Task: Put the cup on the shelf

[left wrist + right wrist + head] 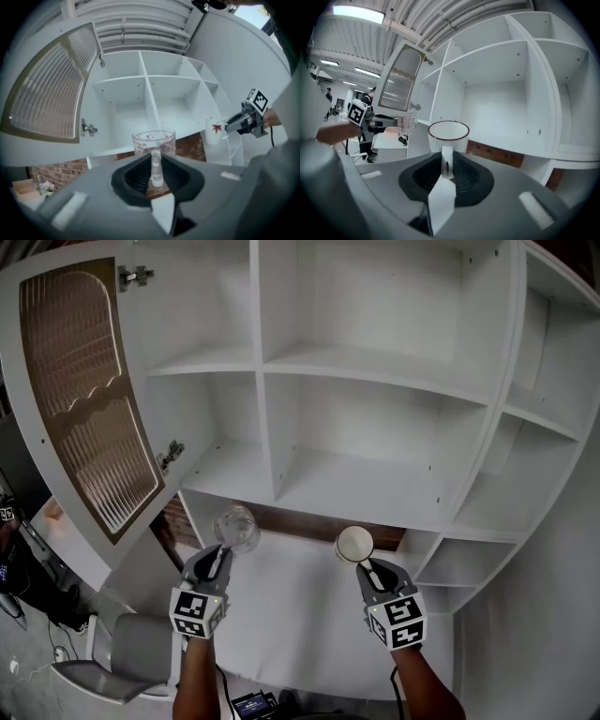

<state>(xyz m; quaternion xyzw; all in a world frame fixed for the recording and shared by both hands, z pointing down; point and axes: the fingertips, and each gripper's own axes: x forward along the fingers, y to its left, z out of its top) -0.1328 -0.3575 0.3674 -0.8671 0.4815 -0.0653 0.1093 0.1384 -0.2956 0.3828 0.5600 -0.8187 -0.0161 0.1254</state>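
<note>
Hanging at the lower middle of the frame, below the bare shelves [375, 367], the left gripper [221, 557] clamps the handle of a glass cup [236, 529] and the right gripper [368, 568] that of a mug [354, 544], jaws narrowly parted, so all the placing looks yet to come.

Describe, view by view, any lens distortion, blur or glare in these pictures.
Head view: shelf boards bow, light even. Left gripper view: fisheye, dark corners, glass cup slightly soft. Right gripper view: fisheye, ceiling lamp glaring top left, white cup clear.
</note>
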